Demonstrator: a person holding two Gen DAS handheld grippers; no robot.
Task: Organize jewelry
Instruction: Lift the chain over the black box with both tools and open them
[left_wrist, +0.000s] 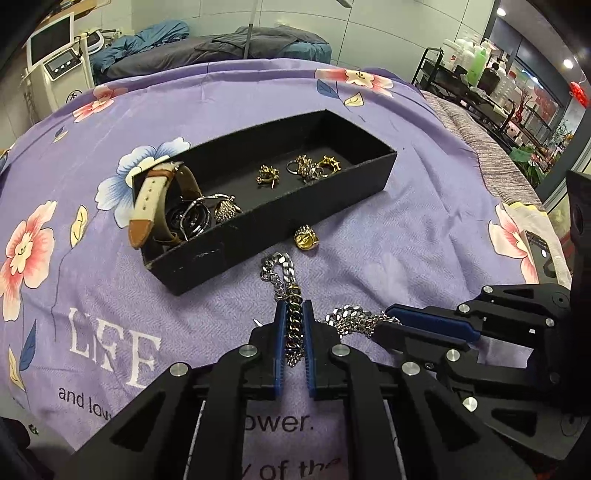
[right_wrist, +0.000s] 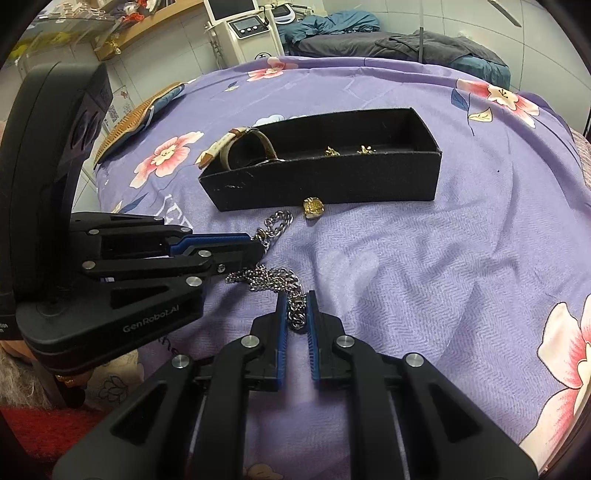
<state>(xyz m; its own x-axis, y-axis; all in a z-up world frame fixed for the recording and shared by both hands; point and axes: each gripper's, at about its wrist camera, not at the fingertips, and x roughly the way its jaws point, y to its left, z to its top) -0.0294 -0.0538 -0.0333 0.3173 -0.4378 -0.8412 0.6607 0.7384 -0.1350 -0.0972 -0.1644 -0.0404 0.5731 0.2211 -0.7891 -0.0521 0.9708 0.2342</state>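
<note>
A purple flowered bedspread (left_wrist: 424, 236) fills my view, with the black tray (left_wrist: 295, 218) on it holding a watch (left_wrist: 155, 203) and gold earrings (left_wrist: 267, 176). My left gripper (left_wrist: 294, 306) is clamped on one part of the silver chain (left_wrist: 291, 321), my right gripper (right_wrist: 295, 295) pinching another part, both near the tray. A gold ring (left_wrist: 306, 238) lies just beside its front wall.
</note>
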